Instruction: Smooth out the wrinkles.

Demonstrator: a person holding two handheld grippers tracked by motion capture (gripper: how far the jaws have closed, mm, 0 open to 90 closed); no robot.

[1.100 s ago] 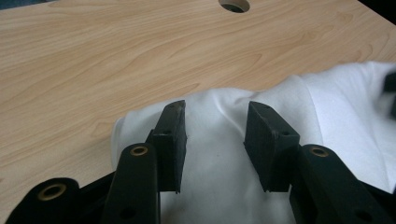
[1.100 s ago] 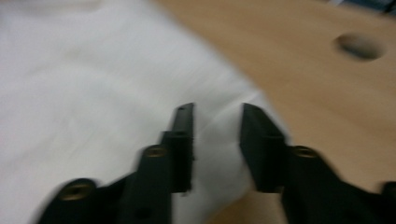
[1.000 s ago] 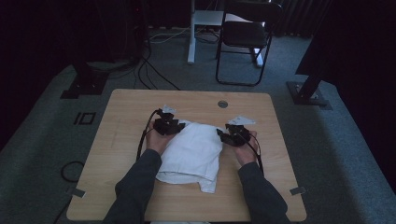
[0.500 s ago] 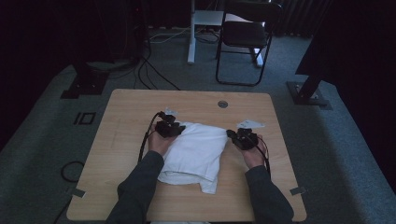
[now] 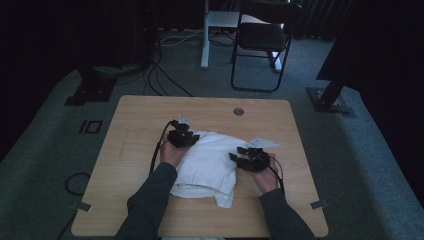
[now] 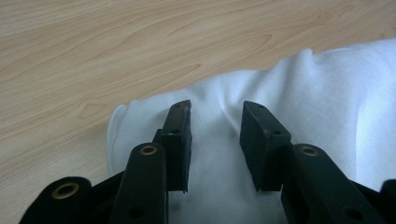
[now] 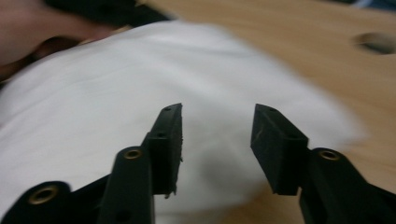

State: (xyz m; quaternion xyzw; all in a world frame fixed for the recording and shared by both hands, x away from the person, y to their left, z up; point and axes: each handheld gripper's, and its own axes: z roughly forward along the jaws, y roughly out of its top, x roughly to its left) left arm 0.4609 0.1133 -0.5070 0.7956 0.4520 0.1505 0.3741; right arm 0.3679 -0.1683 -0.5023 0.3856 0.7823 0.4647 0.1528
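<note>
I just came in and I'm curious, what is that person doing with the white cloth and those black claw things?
A person at a wooden table is working on a folded white cloth with a two-jaw gripper in each hand. The left gripper sits over the cloth's far left corner, jaws apart with a fold between them. The right gripper is at the cloth's right edge; its jaws have just been opening and clamp nothing.

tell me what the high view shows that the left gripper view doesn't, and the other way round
High view alone: the whole wooden table with a round hole near its far edge, a chair and cables on the carpet beyond it, both forearms, and the right gripper at the right edge of the white cloth.

Left gripper view alone: close up, the left gripper has its jaws apart over a raised fold of the cloth, pads not visibly pressing it.

Both: the white cloth, the wood tabletop and the left gripper.
</note>
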